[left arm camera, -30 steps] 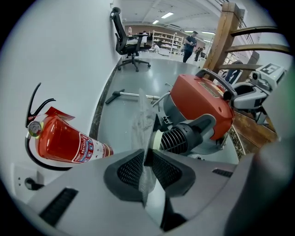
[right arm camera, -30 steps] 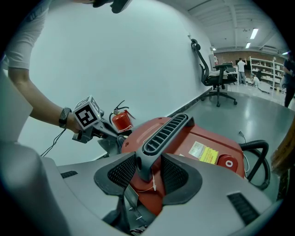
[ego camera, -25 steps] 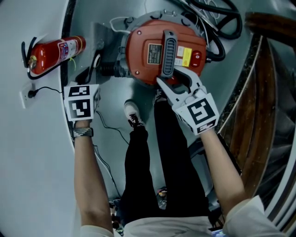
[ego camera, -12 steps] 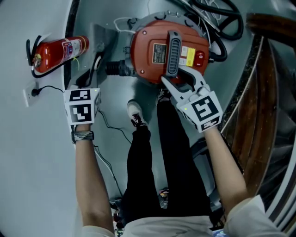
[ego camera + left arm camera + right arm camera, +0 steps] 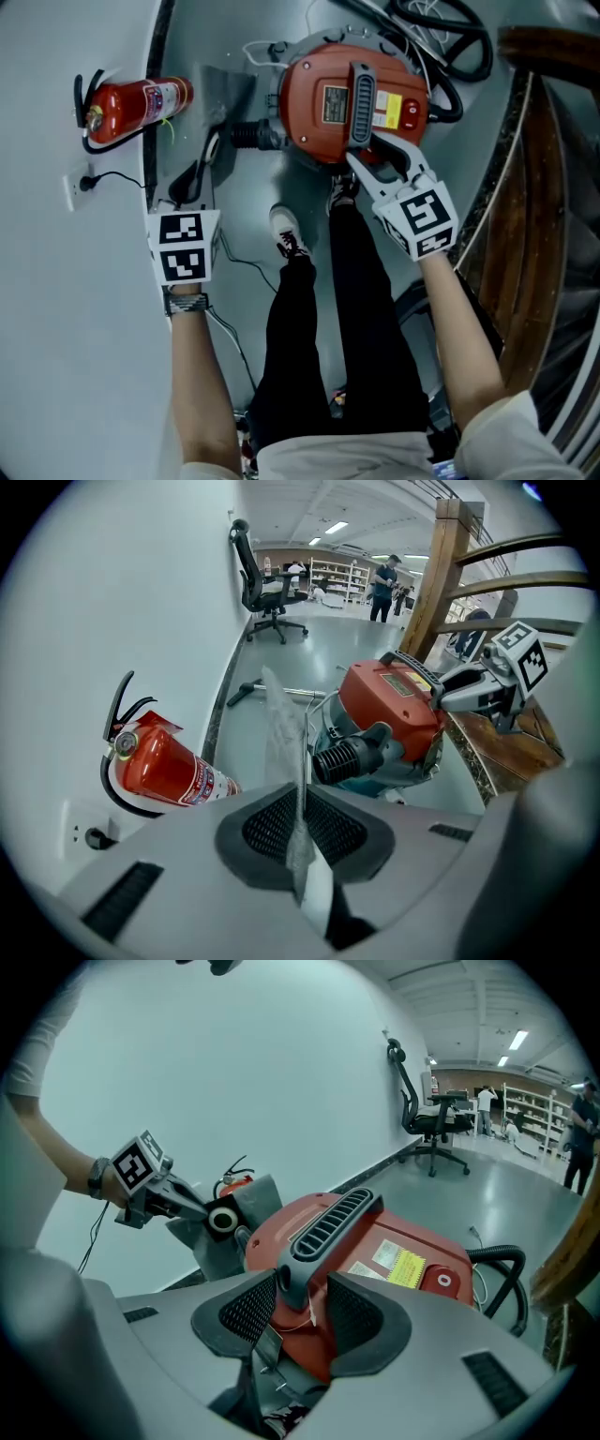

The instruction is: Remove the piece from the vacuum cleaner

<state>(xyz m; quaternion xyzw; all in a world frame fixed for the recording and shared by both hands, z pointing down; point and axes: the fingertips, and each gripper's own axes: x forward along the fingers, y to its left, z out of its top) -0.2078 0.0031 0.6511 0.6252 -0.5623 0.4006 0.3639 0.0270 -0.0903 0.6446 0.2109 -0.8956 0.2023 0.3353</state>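
A red drum vacuum cleaner (image 5: 305, 94) stands on the floor with a black handle (image 5: 359, 103) across its top. My right gripper (image 5: 370, 150) is shut on the near end of that handle (image 5: 328, 1222), one pad on each side. My left gripper (image 5: 187, 192) is shut on a thin grey bag-like piece (image 5: 220, 103) with a black collar (image 5: 223, 1221). In the left gripper view the grey sheet (image 5: 281, 733) stands edge-on between the pads. The piece hangs clear to the left of the vacuum's ribbed black inlet (image 5: 349, 757).
A red fire extinguisher (image 5: 136, 101) leans by the white wall at the left, with a wall socket and cord (image 5: 80, 183) below it. Black hoses (image 5: 441, 37) coil behind the vacuum. A wooden railing (image 5: 534, 187) runs along the right. The person's legs and shoe (image 5: 289, 234) are between the grippers.
My left gripper has drawn back and upward with the grey piece, away from the vacuum, and the black inlet now shows bare. The right gripper has stayed on the handle.
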